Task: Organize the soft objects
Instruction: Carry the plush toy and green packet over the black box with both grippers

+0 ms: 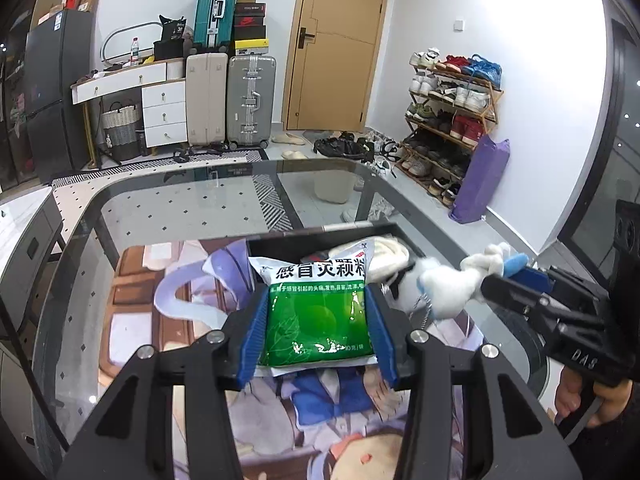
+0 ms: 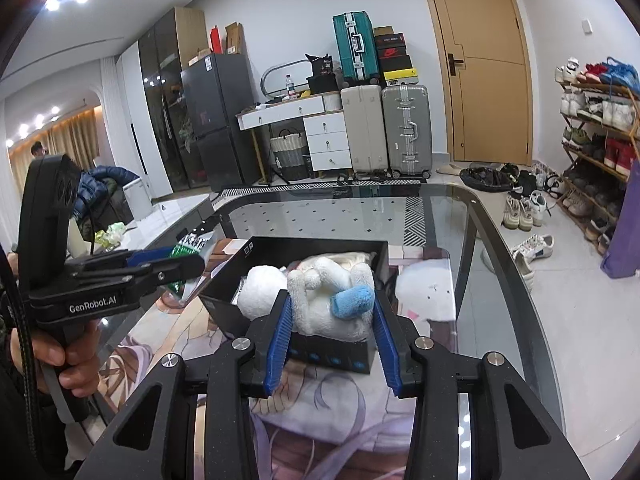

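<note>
**Item 1, left gripper** (image 1: 318, 320). Clamped on a green and white sachet (image 1: 318, 312), blue pads pressing its two side edges. The sachet hangs lifted, its printed top reaching ahead of the fingertips, toward the black box (image 1: 320, 236) beyond.

**Item 2, right gripper** (image 2: 332, 316). Clenched on a white plush toy (image 2: 332, 300) with a blue limb. The toy sits between the pads, over the near wall of the black box (image 2: 316, 246). In the left wrist view a small chain dangles below it.

**Item 3, black box.** Just ahead of both grippers, resting on a printed cloth (image 1: 168, 280) laid on the glass table (image 1: 180, 200). It already holds pale soft things.

**Item 4, risks (judged).**
- The sachet is slick and held only by its edges; a jolt or tilt could let it slide out forward, onto the cloth short of the box.
- The two grippers are close together beside one box; moving in at once could knock them together or push the box along the cloth.
- The dangling chain could catch on the box wall.
- The box looks fairly full, so the plush toy may roll off the heap if dropped near the rim.
</note>
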The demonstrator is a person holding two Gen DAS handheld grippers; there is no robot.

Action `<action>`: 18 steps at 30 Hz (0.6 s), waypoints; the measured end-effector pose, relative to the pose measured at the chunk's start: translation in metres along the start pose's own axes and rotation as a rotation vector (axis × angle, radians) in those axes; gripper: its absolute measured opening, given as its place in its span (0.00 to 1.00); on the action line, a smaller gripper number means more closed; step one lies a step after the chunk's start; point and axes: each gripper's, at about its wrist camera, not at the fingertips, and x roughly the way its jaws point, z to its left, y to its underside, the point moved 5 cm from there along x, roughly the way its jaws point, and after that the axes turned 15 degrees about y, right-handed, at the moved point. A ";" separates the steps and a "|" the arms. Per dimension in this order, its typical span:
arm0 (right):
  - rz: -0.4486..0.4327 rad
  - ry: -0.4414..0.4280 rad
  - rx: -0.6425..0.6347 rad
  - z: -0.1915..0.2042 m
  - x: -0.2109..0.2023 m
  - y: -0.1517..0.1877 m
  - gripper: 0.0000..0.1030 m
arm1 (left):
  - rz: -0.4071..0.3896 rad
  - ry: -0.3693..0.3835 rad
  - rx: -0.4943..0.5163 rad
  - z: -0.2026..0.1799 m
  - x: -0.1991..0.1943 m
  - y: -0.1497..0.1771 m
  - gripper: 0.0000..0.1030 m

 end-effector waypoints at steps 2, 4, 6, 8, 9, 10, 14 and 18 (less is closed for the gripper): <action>0.001 0.012 -0.016 0.007 0.005 -0.005 0.38 | -0.007 0.003 -0.005 0.004 0.002 -0.006 0.45; 0.002 0.017 -0.029 0.014 0.010 -0.011 0.38 | -0.009 0.006 -0.009 0.007 0.004 -0.009 0.45; 0.003 0.025 -0.042 0.018 0.016 -0.015 0.38 | -0.010 0.007 -0.009 0.010 0.006 -0.013 0.45; 0.013 0.034 -0.061 0.023 0.023 -0.016 0.38 | -0.010 0.004 -0.005 0.012 0.010 -0.015 0.45; 0.016 0.042 -0.074 0.025 0.026 -0.016 0.38 | -0.007 0.005 -0.003 0.013 0.011 -0.015 0.45; 0.021 0.050 -0.090 0.029 0.031 -0.016 0.38 | -0.003 0.005 0.000 0.014 0.013 -0.015 0.45; 0.036 0.065 -0.152 0.045 0.044 -0.015 0.38 | 0.007 0.009 0.002 0.018 0.021 -0.015 0.45; 0.054 0.060 -0.206 0.056 0.059 -0.014 0.38 | 0.012 0.010 0.004 0.022 0.028 -0.017 0.45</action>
